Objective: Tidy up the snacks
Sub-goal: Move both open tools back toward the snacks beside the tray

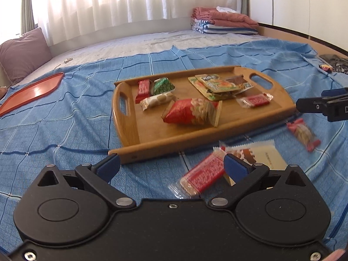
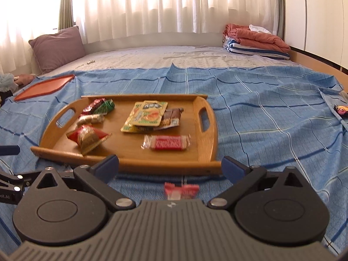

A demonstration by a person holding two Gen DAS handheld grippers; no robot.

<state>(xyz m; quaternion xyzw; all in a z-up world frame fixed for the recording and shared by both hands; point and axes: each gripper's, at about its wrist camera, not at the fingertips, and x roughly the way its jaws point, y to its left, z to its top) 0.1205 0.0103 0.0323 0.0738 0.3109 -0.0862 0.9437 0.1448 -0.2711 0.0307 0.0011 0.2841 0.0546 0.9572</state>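
Observation:
A wooden tray [image 1: 195, 140] [image 2: 214, 130] sits on the blue checked cloth. It holds a red peanut bag [image 1: 191, 112] [image 2: 89, 138], orange sachets [image 1: 215, 84] [image 2: 148, 115], a green packet [image 1: 163, 86] and a red wafer packet [image 1: 254, 101] [image 2: 167, 143]. My left gripper [image 1: 171, 163] is open just before the tray's near edge. A second red wafer packet [image 1: 202, 178] lies on the cloth by its right finger. Beyond that lie a beige packet [image 1: 261, 154] and a pink packet [image 1: 303, 134]. My right gripper [image 2: 170, 165] is open, low over the pink packet [image 2: 181, 191].
An orange-red flat tray [image 1: 32, 93] [image 2: 45, 86] lies at the far left of the cloth. A mauve pillow [image 2: 56, 45] leans at the back left and folded blankets [image 2: 254, 39] are stacked at the back right. Small dark items [image 1: 335, 64] lie at the right edge.

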